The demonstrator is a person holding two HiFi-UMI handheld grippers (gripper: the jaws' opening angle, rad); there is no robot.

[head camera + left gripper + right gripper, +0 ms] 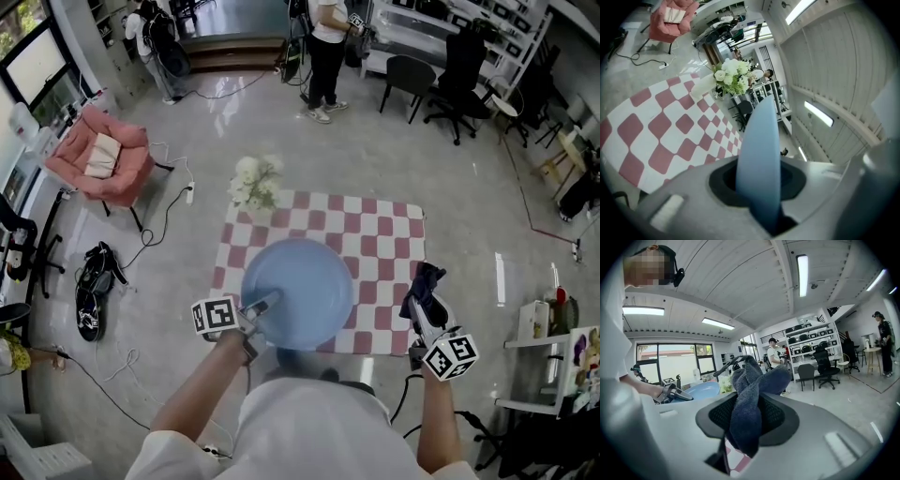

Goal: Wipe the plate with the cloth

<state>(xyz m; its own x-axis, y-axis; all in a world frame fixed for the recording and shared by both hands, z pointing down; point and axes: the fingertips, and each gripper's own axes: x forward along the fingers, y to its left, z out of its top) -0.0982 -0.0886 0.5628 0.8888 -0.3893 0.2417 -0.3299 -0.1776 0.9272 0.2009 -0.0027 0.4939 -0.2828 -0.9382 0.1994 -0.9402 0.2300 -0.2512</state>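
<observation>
Centre frame: the red-and-white checked counter [375,225], and over it the big blue plate [298,292]. The left hand-held gripper [265,305] pinches the plate's lower-left rim. Lower right, beside the plate, the right hand-held gripper [422,311] clamps the dark blue cloth [428,281].

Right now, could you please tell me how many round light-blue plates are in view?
1. The round light-blue plate is over the red-and-white checked tablecloth, its near rim gripped by the left gripper. I see no other; none appears hidden.
</observation>
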